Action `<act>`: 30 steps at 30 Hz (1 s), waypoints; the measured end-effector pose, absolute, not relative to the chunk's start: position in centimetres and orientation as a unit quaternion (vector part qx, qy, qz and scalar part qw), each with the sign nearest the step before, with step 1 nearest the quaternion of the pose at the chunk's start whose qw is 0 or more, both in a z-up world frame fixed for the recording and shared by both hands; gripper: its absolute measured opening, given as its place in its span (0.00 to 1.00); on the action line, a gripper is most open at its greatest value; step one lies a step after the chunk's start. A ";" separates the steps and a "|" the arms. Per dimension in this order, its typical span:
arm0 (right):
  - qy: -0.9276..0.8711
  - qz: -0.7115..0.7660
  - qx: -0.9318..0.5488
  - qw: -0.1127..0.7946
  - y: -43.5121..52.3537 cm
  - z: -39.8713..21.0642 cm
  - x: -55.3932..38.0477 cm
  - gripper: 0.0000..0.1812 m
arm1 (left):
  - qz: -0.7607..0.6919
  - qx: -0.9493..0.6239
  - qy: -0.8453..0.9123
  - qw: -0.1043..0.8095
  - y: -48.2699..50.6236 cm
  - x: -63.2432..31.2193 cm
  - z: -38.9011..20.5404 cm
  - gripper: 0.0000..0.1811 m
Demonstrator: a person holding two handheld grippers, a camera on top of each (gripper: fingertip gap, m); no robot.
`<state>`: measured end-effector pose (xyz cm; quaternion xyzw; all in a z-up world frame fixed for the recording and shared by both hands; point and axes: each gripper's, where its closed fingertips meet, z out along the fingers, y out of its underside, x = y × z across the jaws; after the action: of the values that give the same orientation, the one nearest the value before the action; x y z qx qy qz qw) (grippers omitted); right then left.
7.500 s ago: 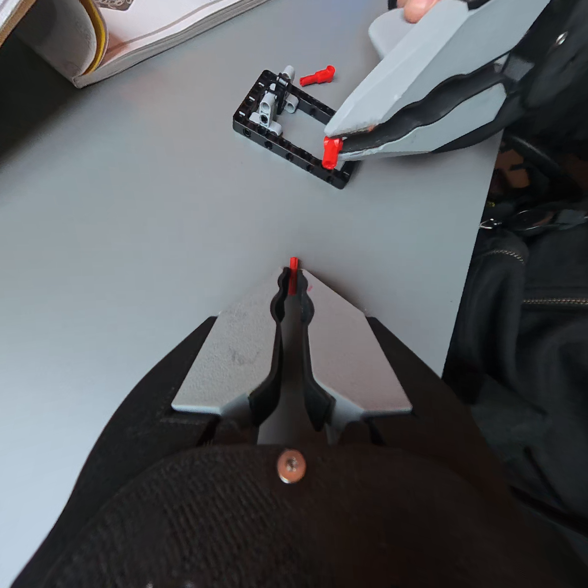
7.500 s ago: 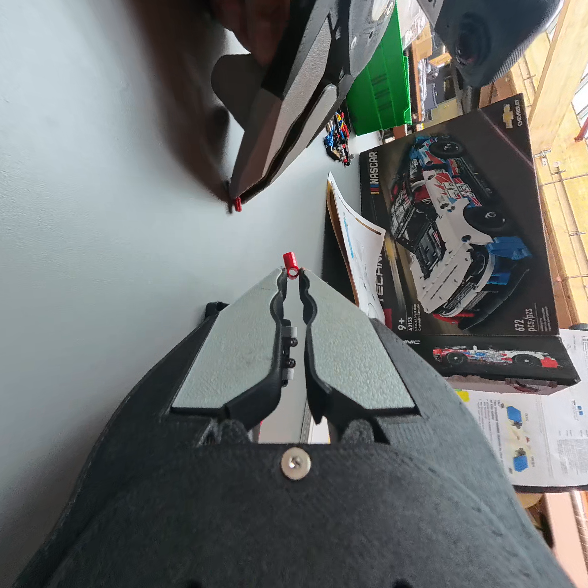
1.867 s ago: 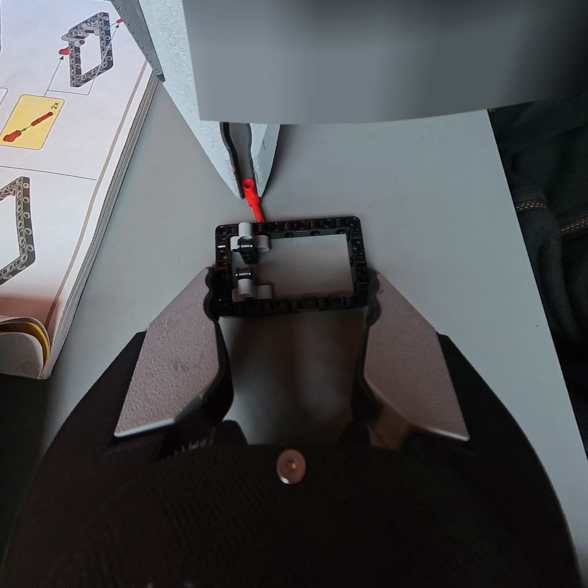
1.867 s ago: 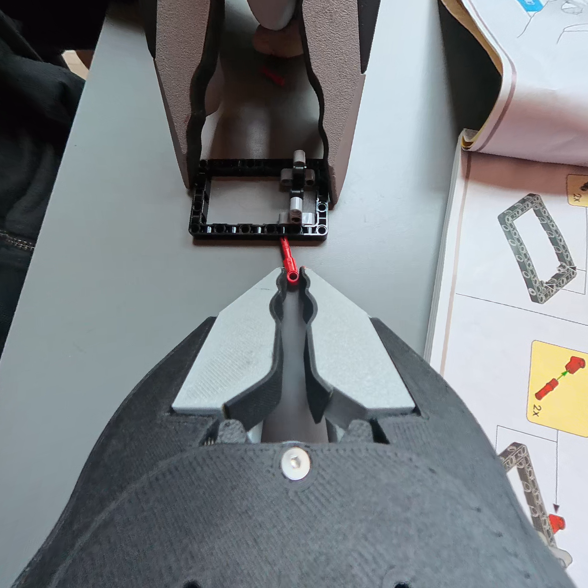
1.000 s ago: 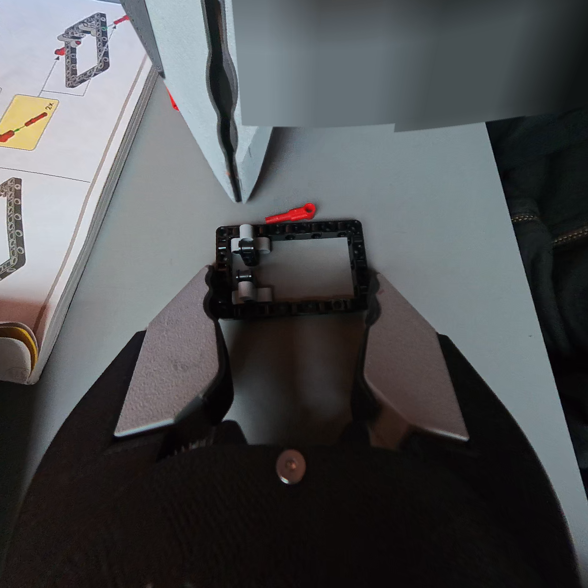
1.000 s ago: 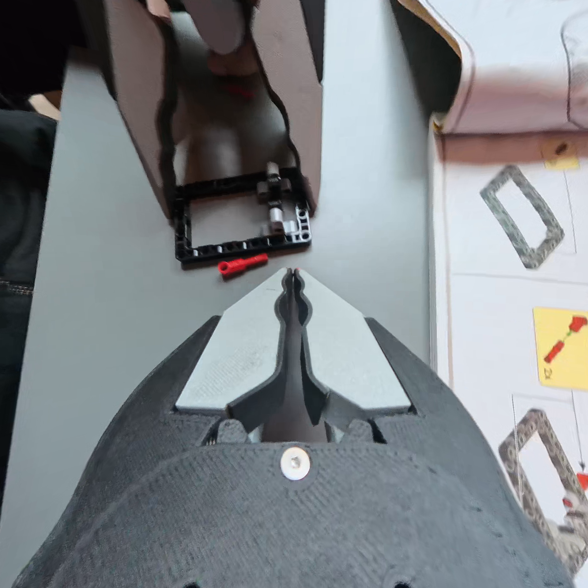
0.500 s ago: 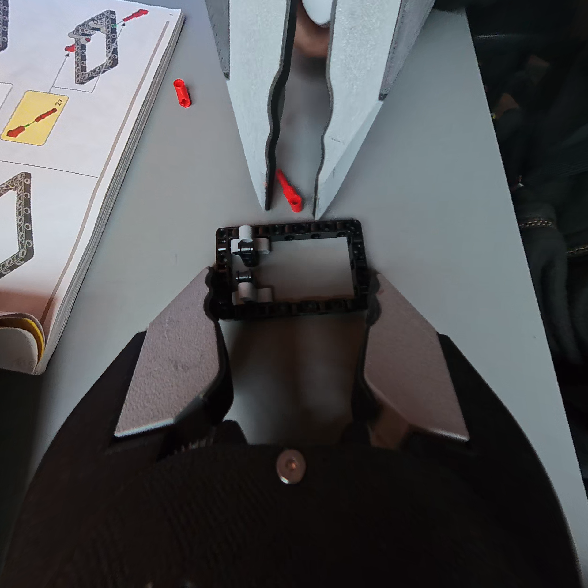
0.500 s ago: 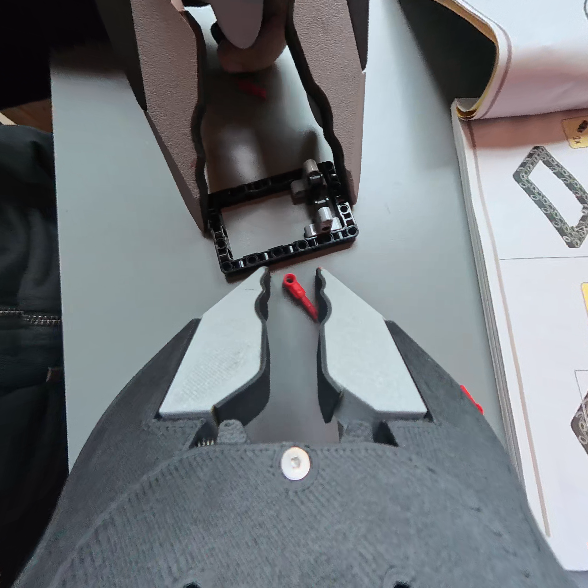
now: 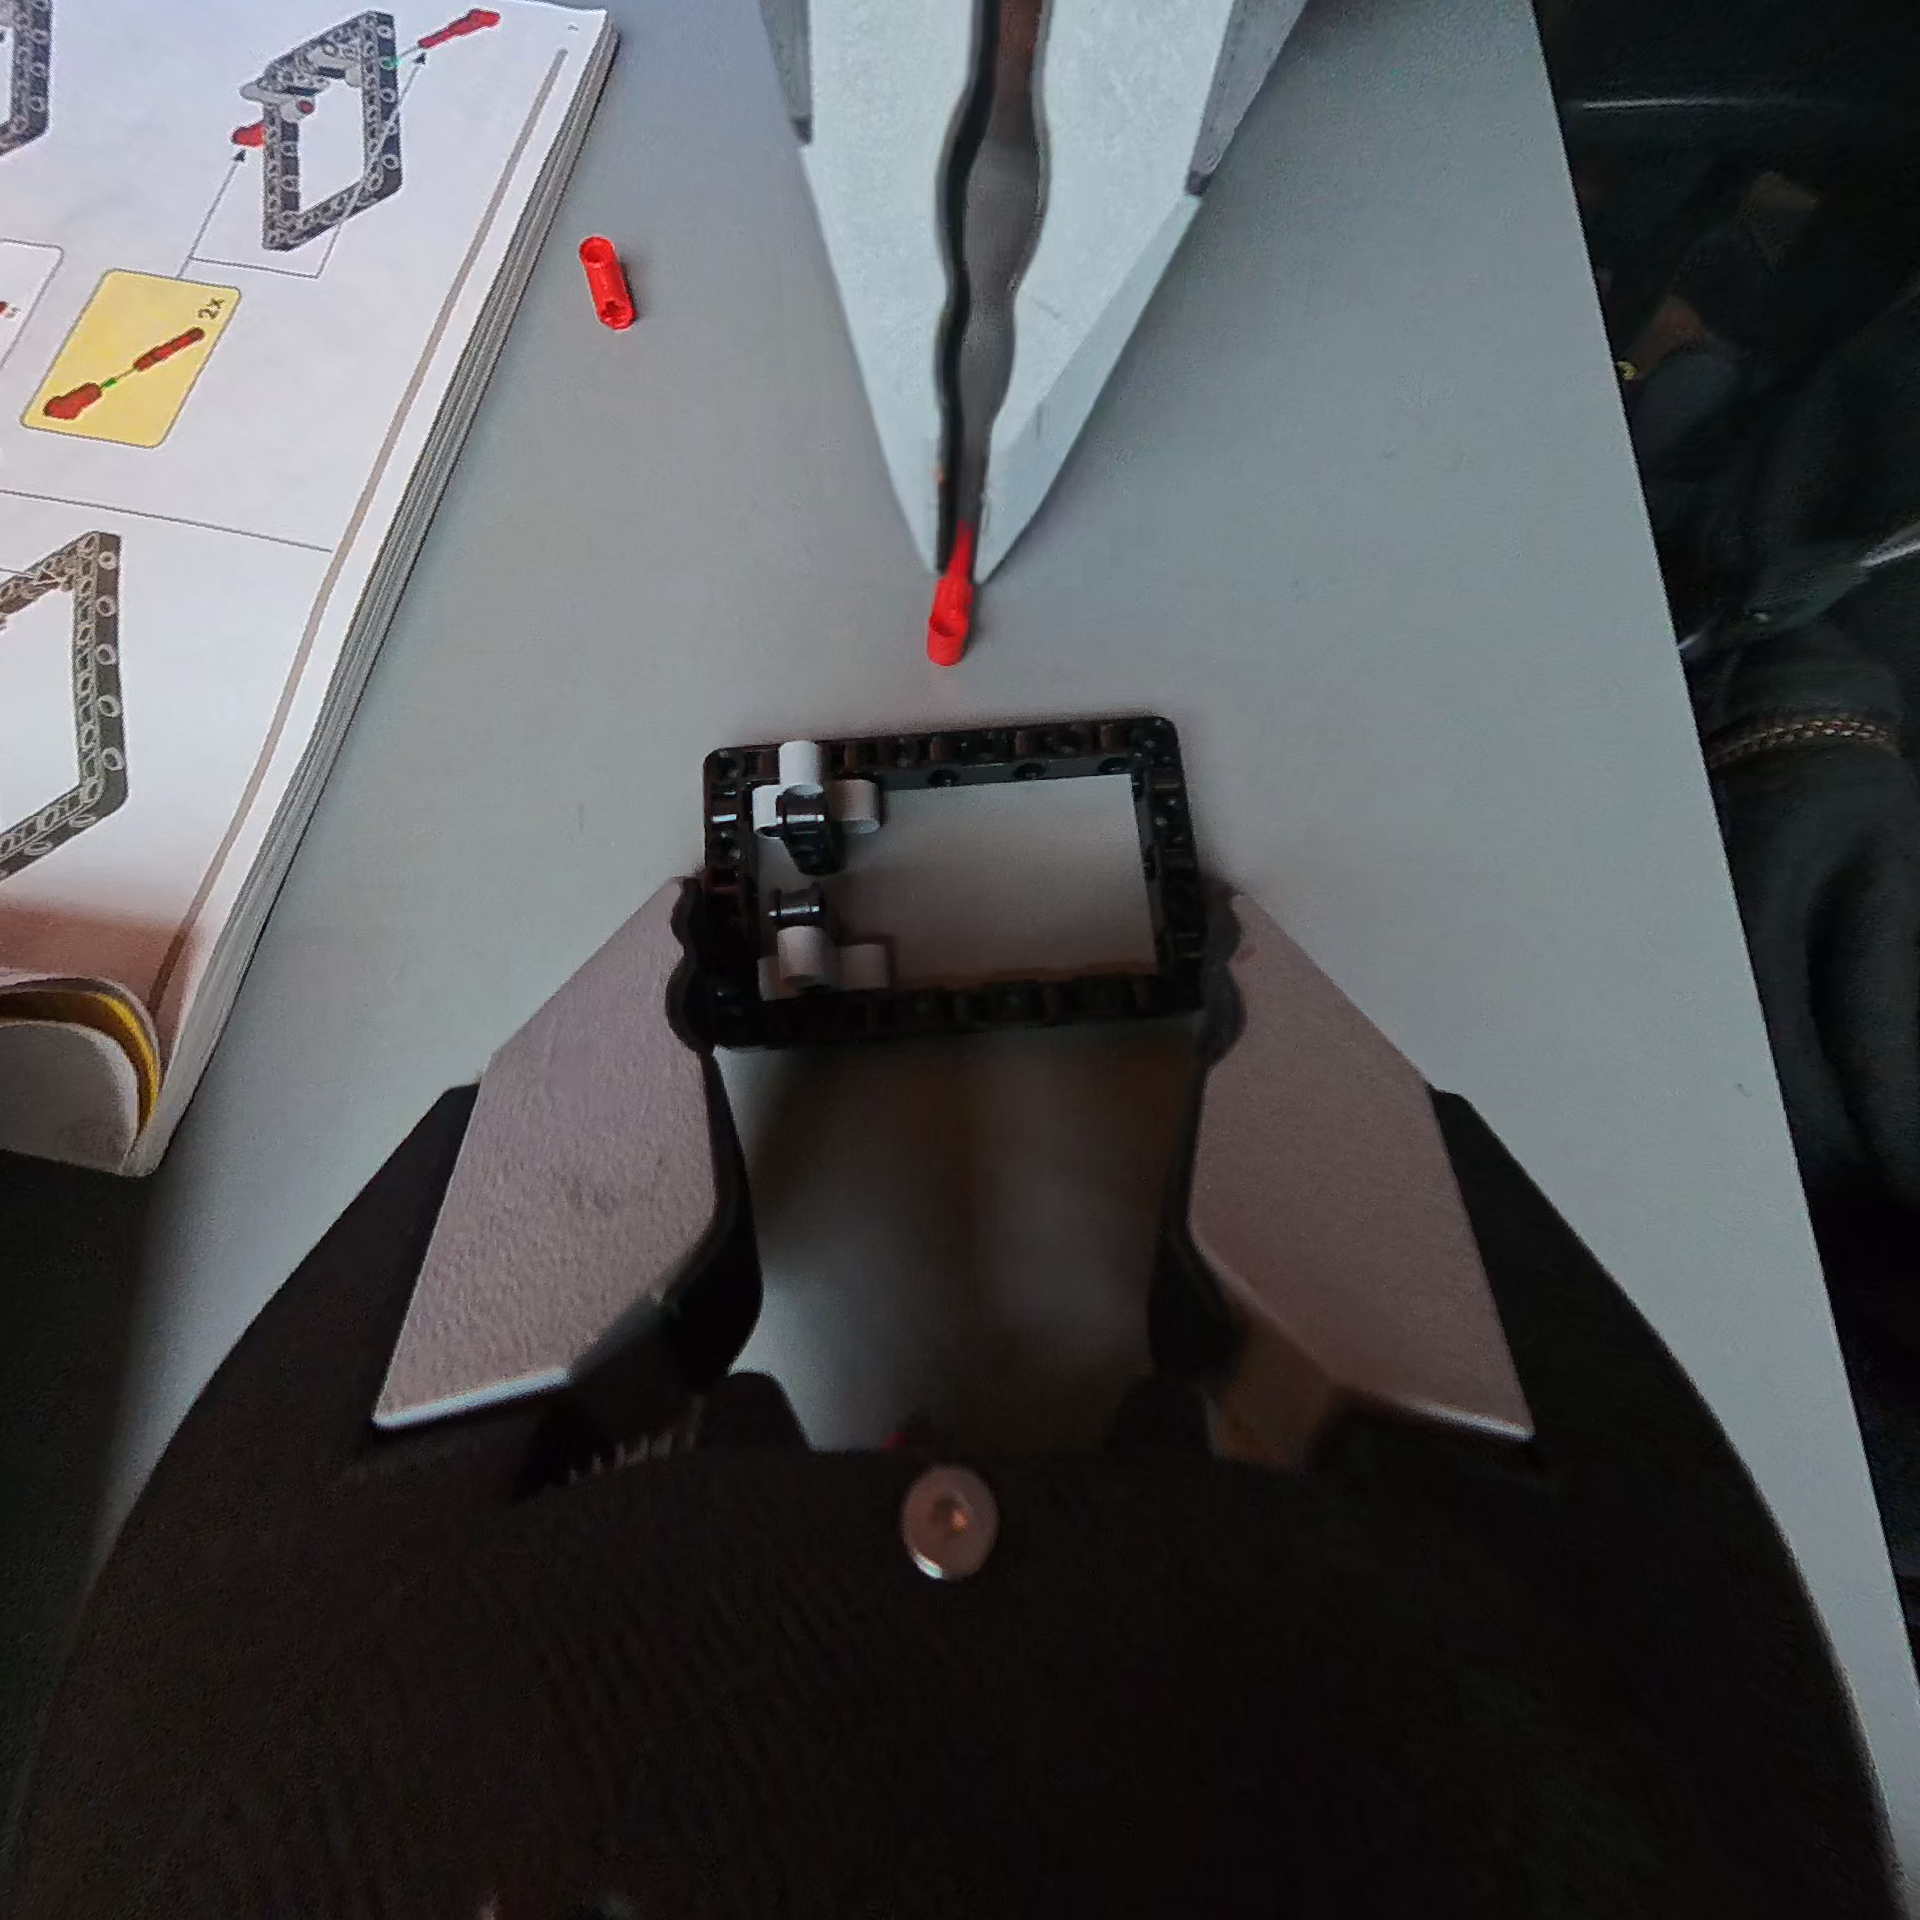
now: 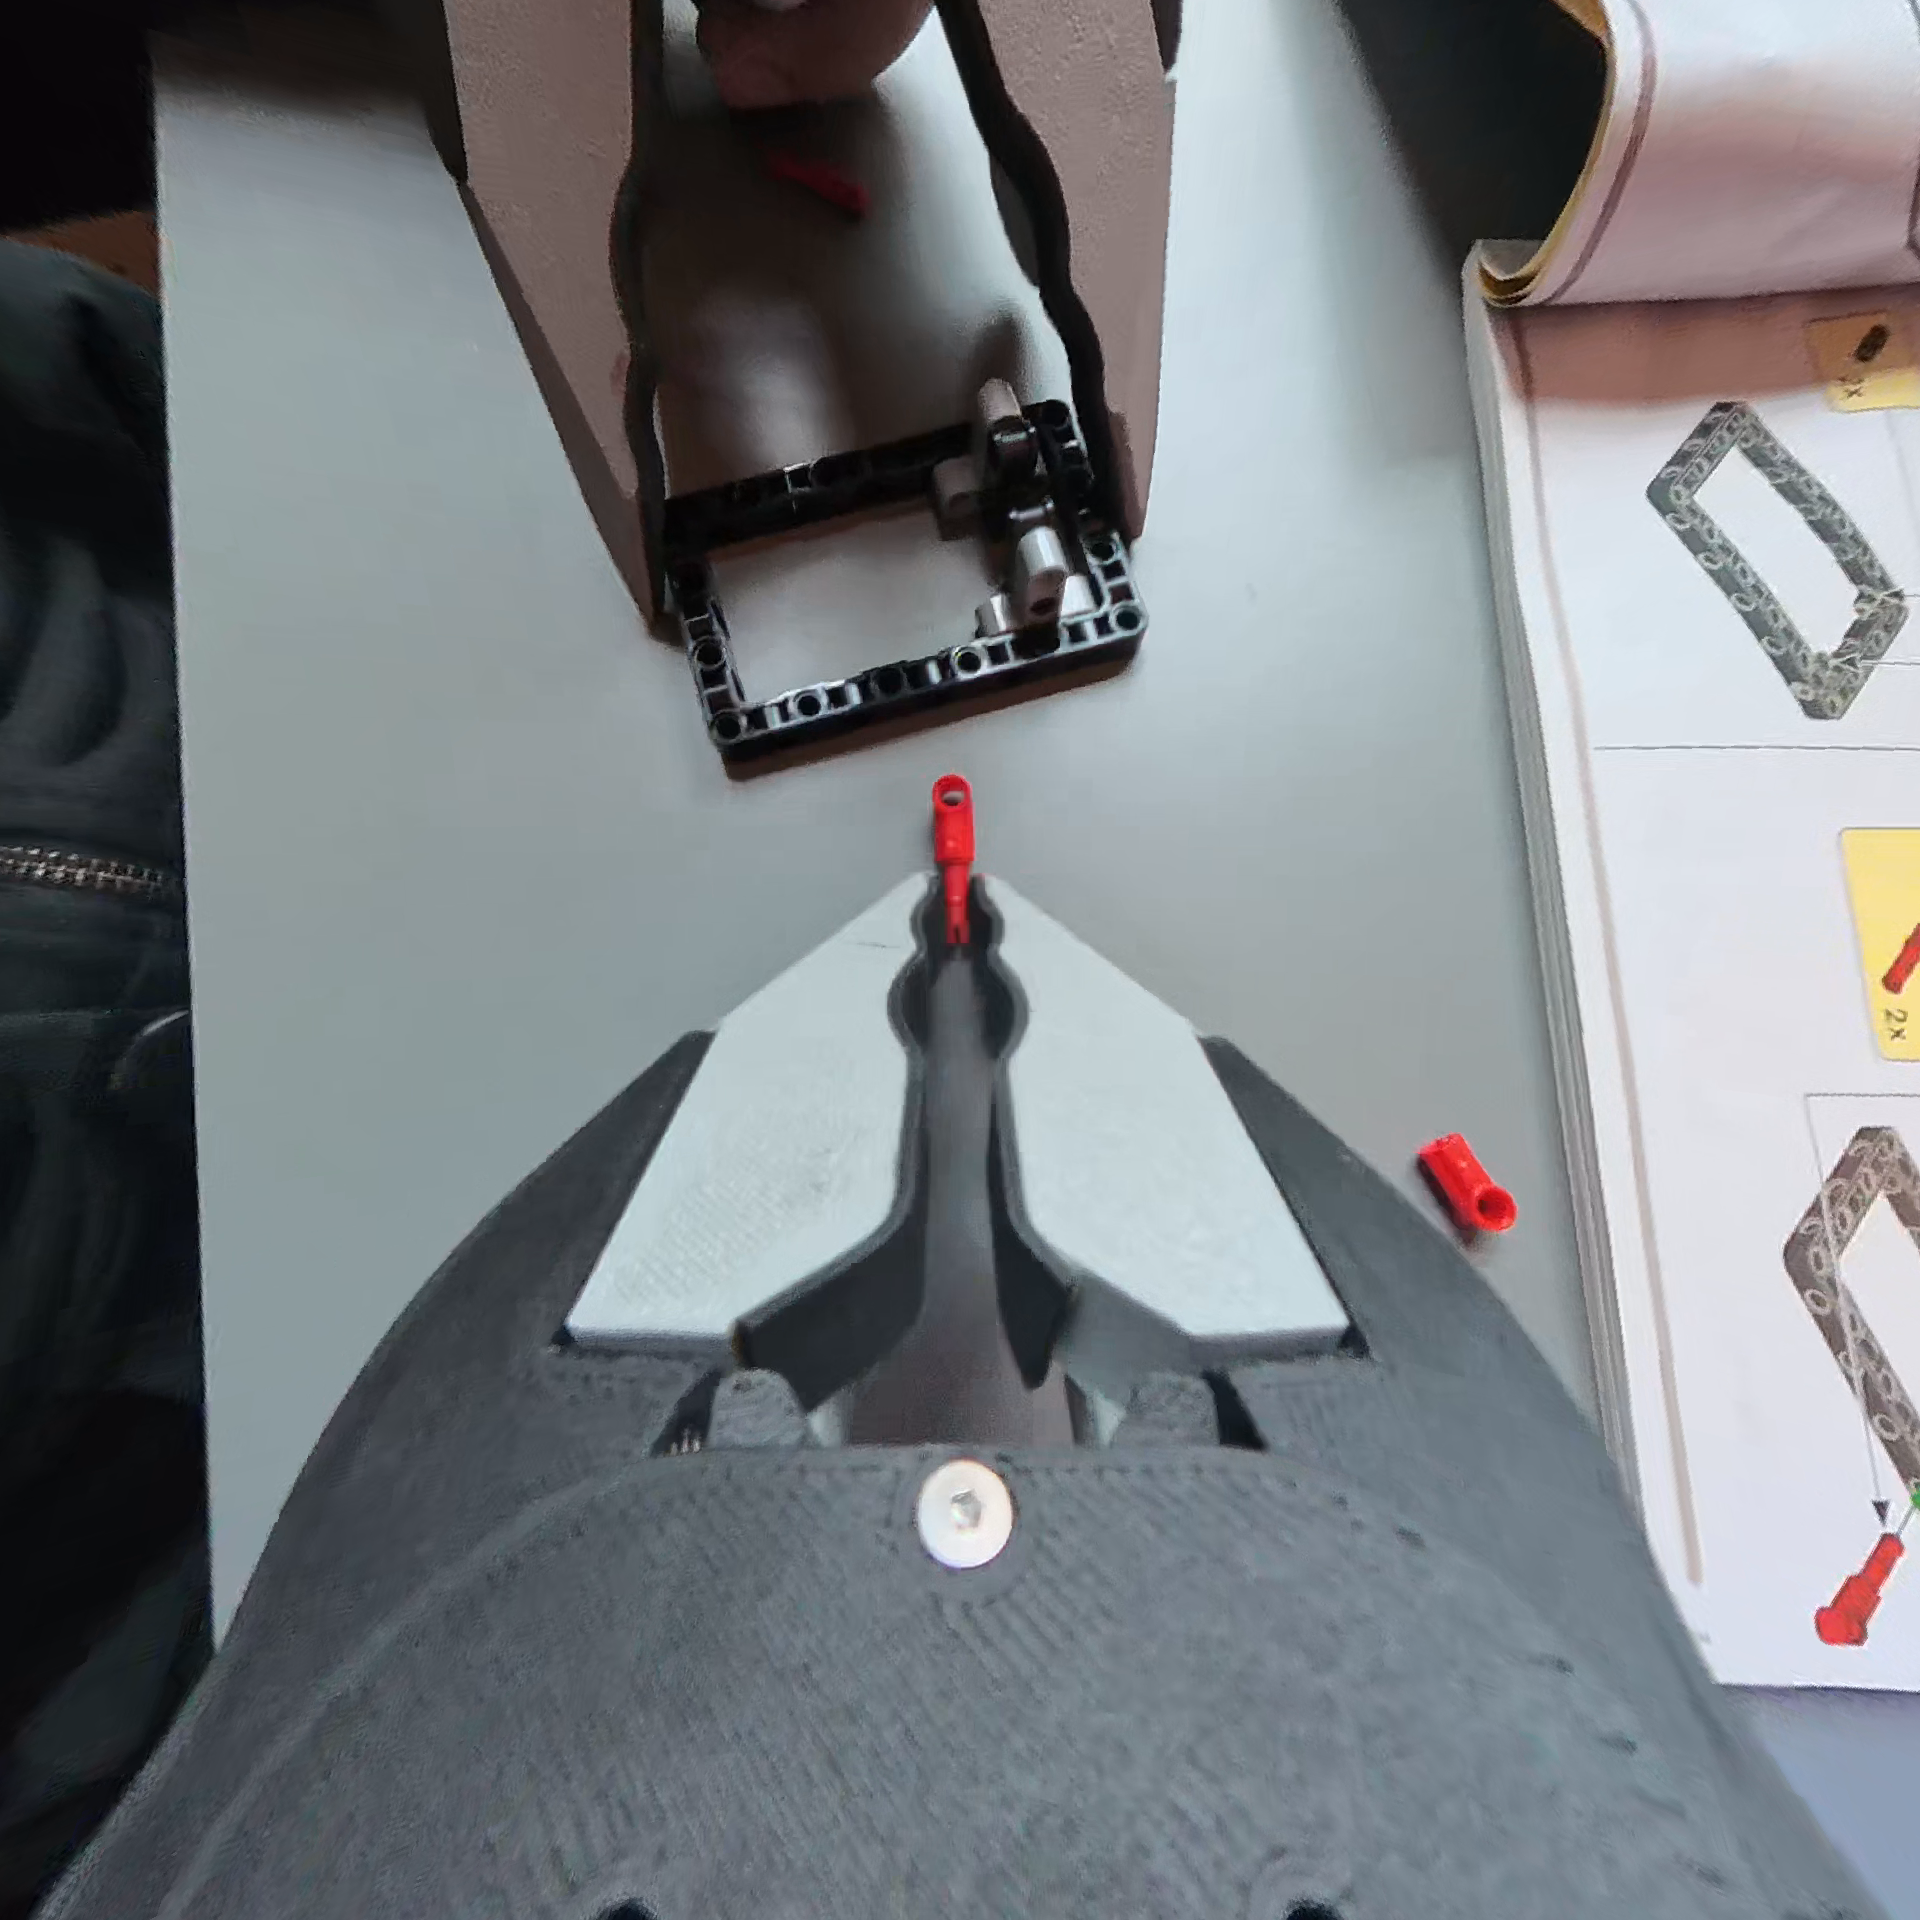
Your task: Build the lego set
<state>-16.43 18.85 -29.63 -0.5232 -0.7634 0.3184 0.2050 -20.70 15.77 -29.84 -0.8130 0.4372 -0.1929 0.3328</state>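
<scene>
Since half a second ago: your right gripper [image 10: 954,896] was spread around the red pin [image 10: 950,844] lying loose on the table; now the jaws have pinched its thin tail and the pin points straight at the frame. A second back it was flat on its side next to the frame edge, so nice recovery.

Instruction booklet [image 9: 260,436]: far left in the left wrist view, open on the table [image 9: 1351,727], showing the frame with red pins going in.

Spare red connector [image 9: 606,282]: sitting loose just beside the booklet's edge, well apart from both grippers.

Left gripper [image 9: 951,951]: jaws wide but clamped on the black frame [image 9: 1169,852], one finger on each short side. Frame lies flat on the table, with the grey and black connector bits [image 9: 816,821] inside its left end.

Red pin, again: tail clenched in your right gripper, round head sticking out front, close to the frame's long far beam but not touching it.

Another red piece [image 10: 816,179]: under your left gripper back near the palm; can't tell what it is.

Step in hand: looks like seating a red pin into the frame's side beam, as the booklet shows. Not in yet.

Next move: I'd guess line the pin up with one hole in that beam and push straight in while your left keeps the frame from sliding. You're gripping only the skinny tail, so it may twist or pop out if you come in crooked. Which end goes in, I can't say from here.
</scene>
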 end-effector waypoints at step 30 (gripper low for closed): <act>-0.711 0.335 -0.515 0.343 19.2 -27.0 -15.9 0.00 | -0.236 -0.780 0.416 0.403 15.7 -20.5 -25.6 0.32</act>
<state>-15.89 19.21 -26.99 -0.5145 -0.7108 0.3354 0.3429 -20.48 15.71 -25.57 -0.7803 0.4157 -0.2355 0.4035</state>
